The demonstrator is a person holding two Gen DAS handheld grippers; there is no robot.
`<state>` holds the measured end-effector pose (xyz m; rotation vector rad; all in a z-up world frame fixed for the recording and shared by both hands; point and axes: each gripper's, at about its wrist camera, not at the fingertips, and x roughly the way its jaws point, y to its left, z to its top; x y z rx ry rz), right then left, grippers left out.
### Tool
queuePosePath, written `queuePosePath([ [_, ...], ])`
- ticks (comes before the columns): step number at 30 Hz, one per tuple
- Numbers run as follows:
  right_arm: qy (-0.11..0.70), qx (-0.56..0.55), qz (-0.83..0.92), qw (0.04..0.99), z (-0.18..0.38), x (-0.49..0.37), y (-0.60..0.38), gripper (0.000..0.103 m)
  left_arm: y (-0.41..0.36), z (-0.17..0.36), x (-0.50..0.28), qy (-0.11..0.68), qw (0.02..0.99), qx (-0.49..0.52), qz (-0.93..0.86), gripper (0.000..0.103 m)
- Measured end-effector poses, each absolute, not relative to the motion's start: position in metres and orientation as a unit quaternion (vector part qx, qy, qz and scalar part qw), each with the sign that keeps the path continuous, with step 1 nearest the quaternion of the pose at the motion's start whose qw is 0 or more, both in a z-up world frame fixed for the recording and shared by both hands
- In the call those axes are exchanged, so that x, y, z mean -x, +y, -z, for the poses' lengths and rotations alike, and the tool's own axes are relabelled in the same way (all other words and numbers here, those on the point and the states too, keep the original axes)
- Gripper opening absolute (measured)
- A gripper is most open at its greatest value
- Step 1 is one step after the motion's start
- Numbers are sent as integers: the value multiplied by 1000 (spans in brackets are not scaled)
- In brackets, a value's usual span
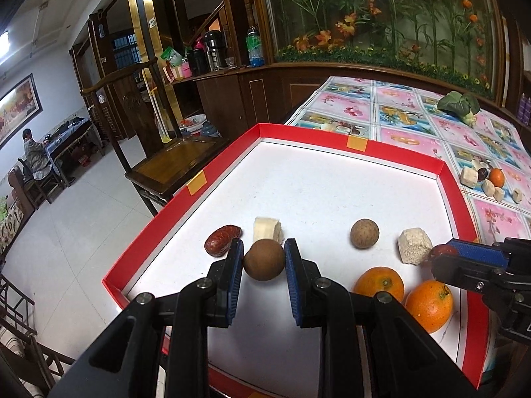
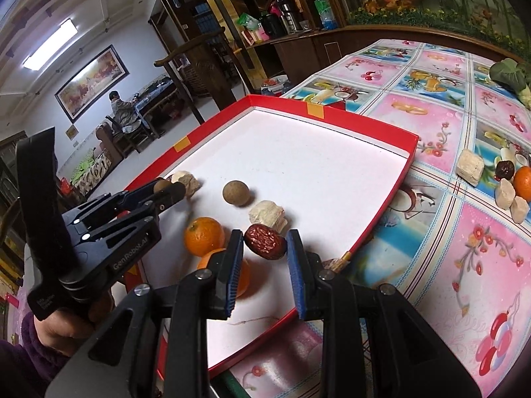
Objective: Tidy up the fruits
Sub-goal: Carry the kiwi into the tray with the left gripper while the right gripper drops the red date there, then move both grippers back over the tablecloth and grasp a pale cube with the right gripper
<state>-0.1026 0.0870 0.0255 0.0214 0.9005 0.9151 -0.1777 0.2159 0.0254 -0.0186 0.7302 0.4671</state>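
Note:
A red-rimmed white tray [image 1: 348,147] lies on the table. My left gripper [image 1: 264,258] is shut on a brown longan [image 1: 264,260], held just above the tray floor. Behind it lie a red date [image 1: 222,240] and a banana piece [image 1: 267,229]. A second longan [image 1: 364,233], a pale chunk [image 1: 414,246] and two oranges [image 1: 380,285] [image 1: 429,305] lie to the right. My right gripper [image 2: 264,243] is shut on a red date [image 2: 265,242] over the tray's near right part; it also shows in the left wrist view [image 1: 441,255].
Outside the tray on the flowered tablecloth [image 2: 448,232] lies a pile of pale chunks, a dark date and an orange [image 2: 522,182]. A leafy vegetable [image 1: 459,104] lies at the far side. A wooden chair [image 1: 172,162] stands left of the table.

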Motion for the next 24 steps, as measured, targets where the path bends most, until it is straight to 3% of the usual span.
queuePosePath([
  [7,410,-3,-428,805,-29,106,85,31,218,-25,178,355,905,7,-234,27],
  [10,396,-1,-432,810,-33,110,83,34,217,-25,178,356,904,4,-237,34],
  [12,387,-3,-429,816,-36,112,80,41,216,-25,178,356,903,2,-239,44],
  [16,376,-26,-426,822,-40,108,71,42,215,-27,177,353,903,-2,-246,51],
  [18,376,-37,-422,824,-41,105,67,42,214,-27,177,352,903,-2,-248,60],
  [24,375,-49,-419,825,-43,102,62,42,210,-29,175,350,903,-7,-250,66],
])
